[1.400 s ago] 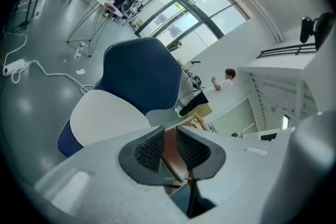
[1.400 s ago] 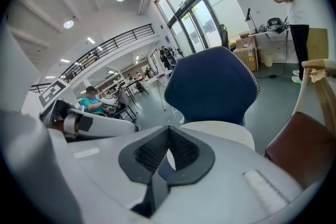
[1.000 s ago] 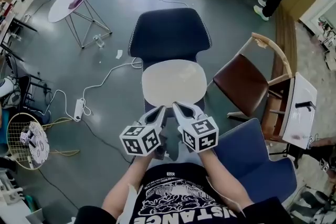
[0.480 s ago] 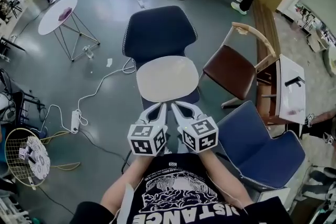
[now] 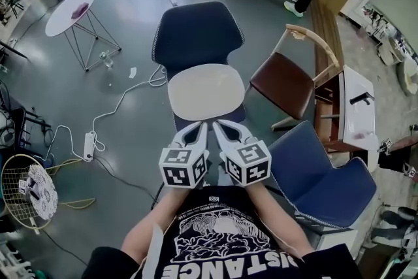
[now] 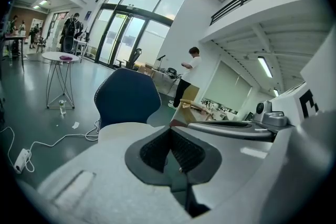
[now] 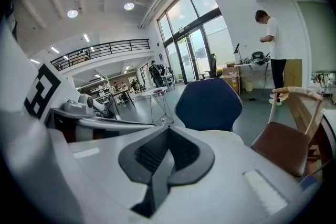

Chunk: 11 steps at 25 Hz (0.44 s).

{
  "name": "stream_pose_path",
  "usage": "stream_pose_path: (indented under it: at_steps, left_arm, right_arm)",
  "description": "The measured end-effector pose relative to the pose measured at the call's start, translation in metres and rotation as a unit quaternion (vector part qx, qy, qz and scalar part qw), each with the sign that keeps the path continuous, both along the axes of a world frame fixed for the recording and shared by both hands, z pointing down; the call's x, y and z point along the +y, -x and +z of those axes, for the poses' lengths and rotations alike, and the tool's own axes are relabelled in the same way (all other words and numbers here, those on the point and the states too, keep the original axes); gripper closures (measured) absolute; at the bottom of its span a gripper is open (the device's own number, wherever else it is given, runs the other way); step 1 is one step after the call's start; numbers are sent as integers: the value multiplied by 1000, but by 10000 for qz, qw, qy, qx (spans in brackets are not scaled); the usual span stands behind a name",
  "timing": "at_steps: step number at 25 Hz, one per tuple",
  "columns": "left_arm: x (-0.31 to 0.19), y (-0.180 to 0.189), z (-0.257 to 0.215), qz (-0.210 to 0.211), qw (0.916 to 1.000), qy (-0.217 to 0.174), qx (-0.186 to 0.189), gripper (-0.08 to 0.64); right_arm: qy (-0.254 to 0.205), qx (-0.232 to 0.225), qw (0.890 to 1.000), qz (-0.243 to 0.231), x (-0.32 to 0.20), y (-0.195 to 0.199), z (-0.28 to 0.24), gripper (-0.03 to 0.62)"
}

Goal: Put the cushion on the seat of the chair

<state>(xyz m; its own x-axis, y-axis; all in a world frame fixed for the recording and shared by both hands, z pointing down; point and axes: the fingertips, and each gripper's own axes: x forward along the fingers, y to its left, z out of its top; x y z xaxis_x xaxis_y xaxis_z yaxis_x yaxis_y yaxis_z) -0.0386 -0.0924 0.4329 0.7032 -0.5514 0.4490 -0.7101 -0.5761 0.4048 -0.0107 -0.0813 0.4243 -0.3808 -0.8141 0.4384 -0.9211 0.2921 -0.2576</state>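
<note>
While the left gripper [image 5: 196, 131] and right gripper [image 5: 224, 129] sit side by side just before the person's chest, each has its jaws pressed together on nothing. Just beyond their tips, the cushion [image 5: 206, 91] lies flat on the chair [image 5: 196, 32] seat. A brown chair [image 5: 281, 84] stands to its right.

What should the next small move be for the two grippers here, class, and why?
Probably just lower both grippers away and stop. The cream cushion already lies flat on the seat of the dark blue chair, and the left gripper and right gripper are both shut, empty and apart from it.
</note>
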Motion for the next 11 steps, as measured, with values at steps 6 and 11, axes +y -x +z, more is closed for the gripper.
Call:
stream_pose_path:
  at_steps: [6, 11]
  left_arm:
    - [-1, 0, 0, 7, 10000, 2, -3, 569]
    - [0, 0, 1, 30, 10000, 10, -14, 569]
  right_arm:
    - [11, 14, 10000, 0, -1, 1, 0, 594]
    - [24, 1, 10000, 30, 0, 0, 1, 594]
